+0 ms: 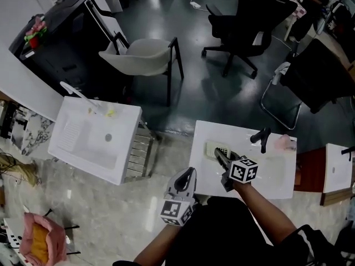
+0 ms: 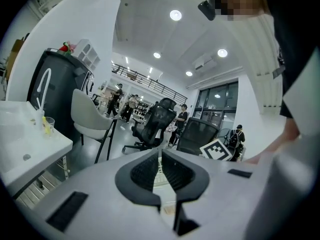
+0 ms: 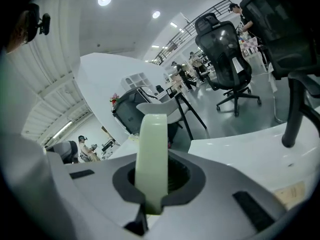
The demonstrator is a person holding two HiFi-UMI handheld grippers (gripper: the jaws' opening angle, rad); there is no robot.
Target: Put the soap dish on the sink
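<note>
The pale green soap dish [image 1: 213, 148] hangs over the left end of the white sink [image 1: 273, 176], gripped by my right gripper [image 1: 219, 156]. In the right gripper view the dish [image 3: 152, 144] stands edge-on and upright between the jaws of that gripper [image 3: 152, 171], with the sink top [image 3: 250, 149] beyond it. My left gripper [image 1: 188, 176] hovers just off the sink's front left corner. Its jaws [image 2: 161, 156] are together and hold nothing.
A black faucet [image 1: 262, 138] and a pink object [image 1: 285, 143] sit at the sink's back right. A second white sink [image 1: 94, 140] stands to the left, with a grey chair [image 1: 145, 57] and black office chairs [image 1: 244, 29] on the dark floor behind.
</note>
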